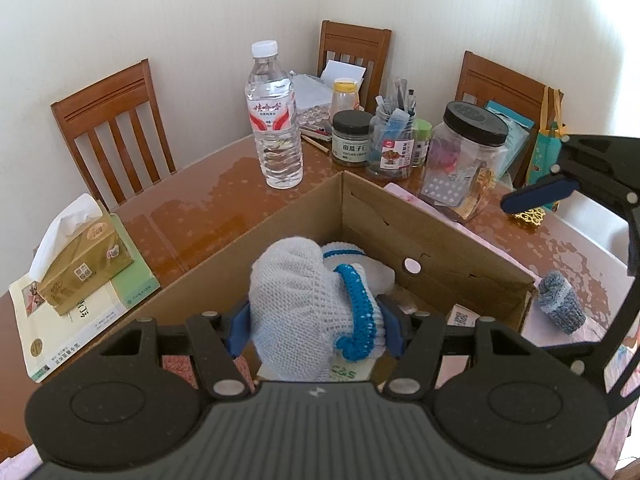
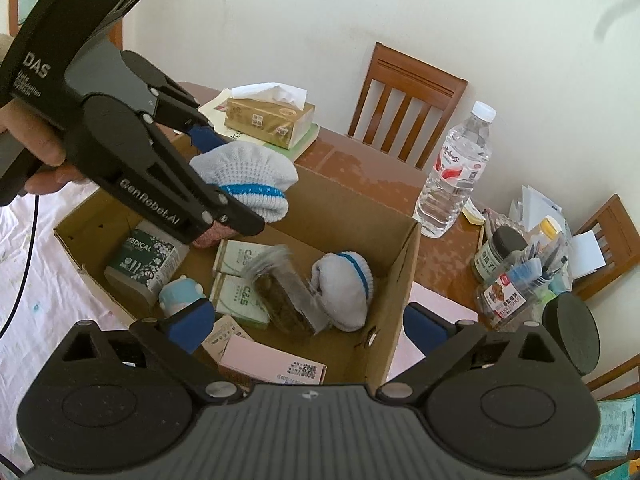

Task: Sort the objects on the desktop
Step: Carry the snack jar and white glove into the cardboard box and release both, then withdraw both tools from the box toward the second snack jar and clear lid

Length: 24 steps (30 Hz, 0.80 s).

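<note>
Two white knit socks with blue bands are counted: one (image 1: 308,304) pinched in my left hand-held gripper (image 1: 314,330) above the open cardboard box (image 1: 436,240), the second (image 2: 346,290) lying inside the box near its far wall. My right hand-held gripper (image 2: 308,324) is spread and holds nothing, hovering over the box's near corner. Box contents also include two C&S packets (image 2: 240,300), one green medical box (image 2: 146,266), one pink box (image 2: 276,362) and one small figurine (image 2: 180,288). One grey sock (image 1: 558,300) lies on the tabletop (image 1: 208,200) outside the box. One water bottle (image 1: 276,120) stands toward the far edge; one tissue box (image 1: 84,260) sits on books at the left edge.
</note>
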Available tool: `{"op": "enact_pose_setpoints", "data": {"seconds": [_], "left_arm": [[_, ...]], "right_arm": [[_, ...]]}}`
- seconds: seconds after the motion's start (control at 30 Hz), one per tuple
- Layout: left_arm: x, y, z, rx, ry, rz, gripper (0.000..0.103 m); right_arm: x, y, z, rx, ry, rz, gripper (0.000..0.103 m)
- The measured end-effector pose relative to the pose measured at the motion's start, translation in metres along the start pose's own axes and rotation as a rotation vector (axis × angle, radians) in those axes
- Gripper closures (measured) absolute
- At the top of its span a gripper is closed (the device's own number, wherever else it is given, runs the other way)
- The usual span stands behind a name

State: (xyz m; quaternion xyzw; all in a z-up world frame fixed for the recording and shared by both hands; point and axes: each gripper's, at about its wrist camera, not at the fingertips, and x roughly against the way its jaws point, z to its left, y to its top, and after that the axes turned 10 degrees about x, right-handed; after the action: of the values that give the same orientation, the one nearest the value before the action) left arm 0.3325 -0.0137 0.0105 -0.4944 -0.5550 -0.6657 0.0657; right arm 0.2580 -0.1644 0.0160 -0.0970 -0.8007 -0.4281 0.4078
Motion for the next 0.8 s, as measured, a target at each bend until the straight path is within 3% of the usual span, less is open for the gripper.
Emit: {"op": "enact_pose_setpoints", "data": {"seconds": [0.1,0.2,0.27,0.57,0.8], "left_arm": [[-0.003,0.003,0.003,0.003,0.013,-0.012,0.036],[-0.007,0.006,0.007,0.016,0.036,-0.006,0.018],[-0.007,0.005,0.009,0.021,0.042,-0.013,0.016],[0.003,-0.001,0.011,0.061,0.005,0.014,0.014],[0.02,-0.009,-0.004,0.023,0.039,0.014,0.014]], "right_arm": [[0.002,-0.001,0.001,-0.006,-0.002,0.001,0.001],[0.005,-0.002,0.002,-0.008,-0.006,0.0,0.001],[0.007,-0.002,0.002,-0.01,-0.011,0.0,0.001],[0.014,-0.01,0.006,-0.026,-0.014,0.006,0.001],[0.026,-0.024,0.01,-0.046,-0.023,0.011,0.0]]}}
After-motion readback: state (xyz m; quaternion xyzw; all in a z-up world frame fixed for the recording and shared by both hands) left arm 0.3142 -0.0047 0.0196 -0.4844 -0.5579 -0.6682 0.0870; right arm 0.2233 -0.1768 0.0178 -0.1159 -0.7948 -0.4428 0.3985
